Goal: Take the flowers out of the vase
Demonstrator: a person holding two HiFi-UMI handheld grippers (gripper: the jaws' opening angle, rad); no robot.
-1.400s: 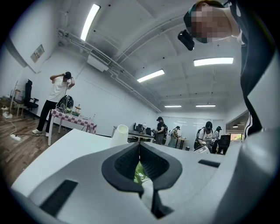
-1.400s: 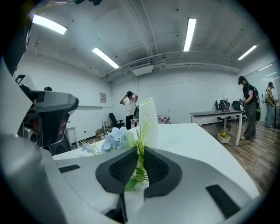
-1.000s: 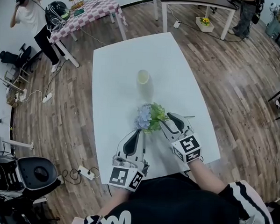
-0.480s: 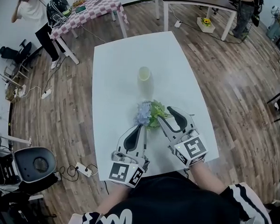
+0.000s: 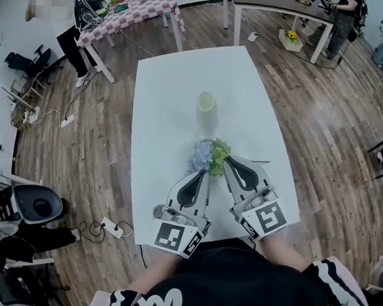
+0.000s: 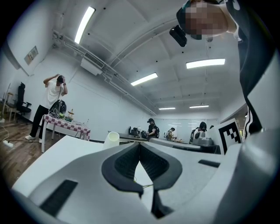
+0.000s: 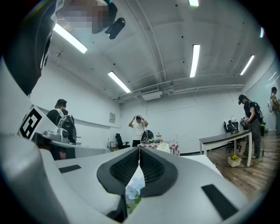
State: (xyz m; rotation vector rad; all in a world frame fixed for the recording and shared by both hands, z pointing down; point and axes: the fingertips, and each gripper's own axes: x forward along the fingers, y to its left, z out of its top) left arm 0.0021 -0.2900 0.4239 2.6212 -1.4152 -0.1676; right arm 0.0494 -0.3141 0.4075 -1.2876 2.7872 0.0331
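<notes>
Both closed; left gripper (image 5: 202,173) at flowers (image 5: 204,157); right gripper (image 5: 227,161) just closed, empty

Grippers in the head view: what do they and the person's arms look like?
Both the left gripper and right gripper are pale grey, with two curved jaws lined by dark ribbed pads. Each carries a white cube printed with black square markers. The person wears a black top with white stripes on the right sleeve. The right gripper's jaws have just closed, tips meeting, nothing clamped.
</notes>
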